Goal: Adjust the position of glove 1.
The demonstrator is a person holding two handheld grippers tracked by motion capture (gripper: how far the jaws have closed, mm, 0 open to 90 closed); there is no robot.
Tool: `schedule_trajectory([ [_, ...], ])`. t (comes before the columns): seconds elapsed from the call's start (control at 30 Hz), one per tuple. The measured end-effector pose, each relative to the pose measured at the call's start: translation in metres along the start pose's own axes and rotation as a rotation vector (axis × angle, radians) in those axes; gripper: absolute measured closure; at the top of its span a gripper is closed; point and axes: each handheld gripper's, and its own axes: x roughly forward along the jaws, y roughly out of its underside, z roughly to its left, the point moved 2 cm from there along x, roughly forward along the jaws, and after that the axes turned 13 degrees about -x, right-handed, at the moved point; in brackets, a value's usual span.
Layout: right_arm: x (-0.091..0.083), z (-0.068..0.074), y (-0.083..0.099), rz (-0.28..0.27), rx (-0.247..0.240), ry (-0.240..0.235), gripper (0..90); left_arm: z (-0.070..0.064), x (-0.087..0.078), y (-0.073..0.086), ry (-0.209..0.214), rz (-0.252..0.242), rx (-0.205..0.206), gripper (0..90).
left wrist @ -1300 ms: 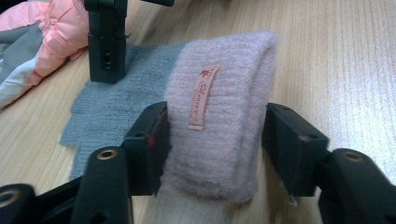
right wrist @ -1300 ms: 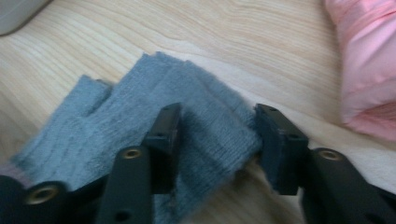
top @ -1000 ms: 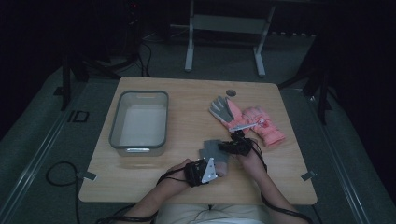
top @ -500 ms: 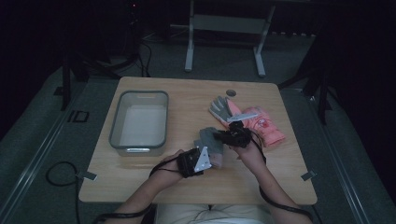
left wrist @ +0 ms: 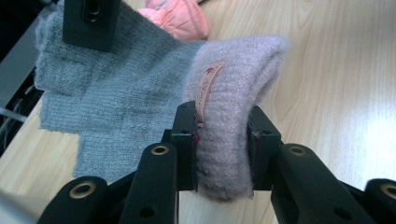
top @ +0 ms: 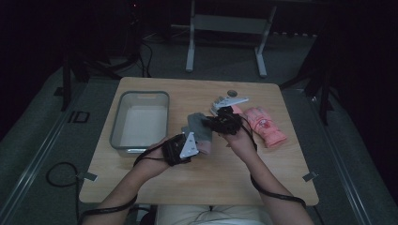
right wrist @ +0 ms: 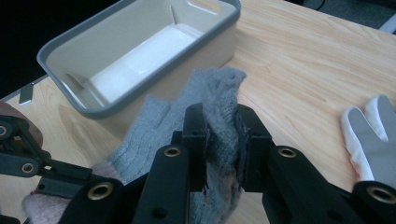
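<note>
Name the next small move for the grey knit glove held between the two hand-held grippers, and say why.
Probably carry the grey knit glove with the pinkish cuff left, over the grey-rimmed plastic bin. The left hand-held gripper clamps the cuff and the right hand-held gripper clamps the finger end, so the glove is off the wooden table, and the bin stands open right beside it.

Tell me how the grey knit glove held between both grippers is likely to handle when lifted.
Probably floppy: the grey knit glove bends and bunches where the left gripper clamps its pink cuff and the right gripper pinches its finger end. Likely light and grippy, given the fuzzy knit; unlikely to slip.
</note>
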Motion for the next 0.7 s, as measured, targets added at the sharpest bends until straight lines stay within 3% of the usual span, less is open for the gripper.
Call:
schedule_trajectory([
  [0.17,0.008,0.004,-0.019,-0.007,-0.013,-0.007,76.5,0.014,-0.014,0.002,-0.007,0.005,-0.022,69.6],
  [0.4,0.023,0.012,-0.046,-0.016,-0.030,-0.018,76.5,0.037,-0.033,0.007,-0.023,0.050,-0.025,69.7],
  [0.7,0.050,0.029,-0.080,-0.027,-0.052,-0.057,76.5,0.061,-0.058,0.027,-0.042,0.062,-0.069,69.7],
])
